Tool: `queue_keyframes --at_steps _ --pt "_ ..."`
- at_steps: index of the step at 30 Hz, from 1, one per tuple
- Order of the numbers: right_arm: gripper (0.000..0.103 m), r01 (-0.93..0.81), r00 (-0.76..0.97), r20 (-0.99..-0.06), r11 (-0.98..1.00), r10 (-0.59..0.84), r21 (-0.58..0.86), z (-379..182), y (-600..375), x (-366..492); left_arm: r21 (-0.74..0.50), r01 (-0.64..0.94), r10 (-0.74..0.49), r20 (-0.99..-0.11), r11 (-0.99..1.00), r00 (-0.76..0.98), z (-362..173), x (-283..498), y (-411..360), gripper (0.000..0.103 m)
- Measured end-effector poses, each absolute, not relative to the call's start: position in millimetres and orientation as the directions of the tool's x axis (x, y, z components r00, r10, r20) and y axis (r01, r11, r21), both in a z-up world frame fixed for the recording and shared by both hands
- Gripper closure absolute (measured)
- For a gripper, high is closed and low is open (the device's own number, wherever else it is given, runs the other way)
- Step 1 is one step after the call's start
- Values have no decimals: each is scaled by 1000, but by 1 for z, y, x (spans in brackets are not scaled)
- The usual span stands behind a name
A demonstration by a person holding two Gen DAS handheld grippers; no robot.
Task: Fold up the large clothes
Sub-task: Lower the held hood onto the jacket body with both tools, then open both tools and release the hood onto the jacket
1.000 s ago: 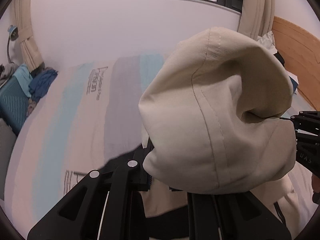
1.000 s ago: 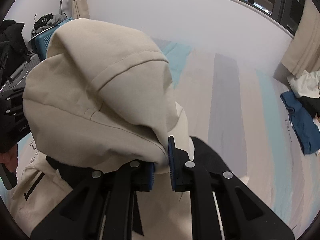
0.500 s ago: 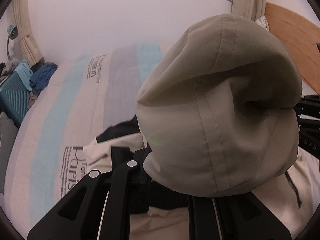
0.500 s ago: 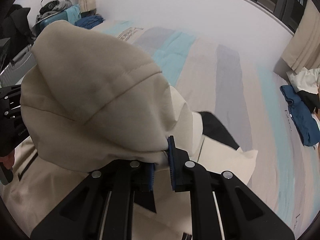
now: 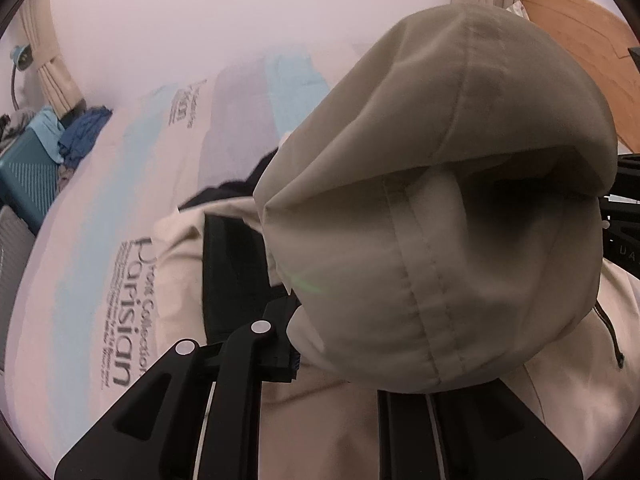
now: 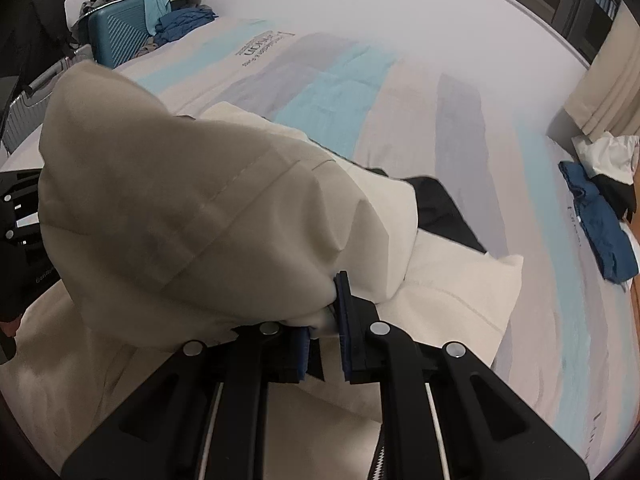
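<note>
While both grippers pinch the cream hooded jacket (image 6: 192, 216), right gripper (image 6: 322, 312) jaws clamped on hood fabric, left gripper (image 5: 320, 344) jaws just eased, cloth still between, jacket body draped over striped bed (image 6: 420, 112)

A striped bed cover (image 6: 460, 128) in pale blue, grey and cream, printed with dark lettering (image 5: 124, 312), spreads across the bed. At the far left a teal suitcase (image 6: 116, 40) stands beside the bed with blue clothes (image 6: 184, 24) heaped against it. On the right lie a blue garment (image 6: 600, 224) and cream curtains (image 6: 608, 76).
</note>
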State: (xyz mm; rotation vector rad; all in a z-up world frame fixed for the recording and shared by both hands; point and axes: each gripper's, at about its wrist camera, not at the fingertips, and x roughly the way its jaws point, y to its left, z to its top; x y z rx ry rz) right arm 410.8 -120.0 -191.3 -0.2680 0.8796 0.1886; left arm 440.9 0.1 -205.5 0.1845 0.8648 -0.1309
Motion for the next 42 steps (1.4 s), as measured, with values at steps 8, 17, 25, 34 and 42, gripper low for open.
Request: queue_keyframes --at_steps 8,17,25,34,42 --pt "92 -272 594 -802 953 60 -130 -214 -123 399 38 237 -107 -817 971 567 -229 442 11 88" --pt "91 -273 532 -844 957 67 -96 -238 -127 390 15 293 -140 -854 956 501 -250 437 13 86" --pt "91 -280 492 -867 957 75 -76 -262 -129 387 23 307 -133 -869 951 478 -268 443 15 83" --pt "75 -330 510 -857 938 82 -107 -259 -131 382 -26 347 -195 -866 937 461 -263 435 21 44" --pt "23 -291 530 -845 950 66 -109 -247 -145 366 7 365 -183 -856 931 483 -253 415 27 24"
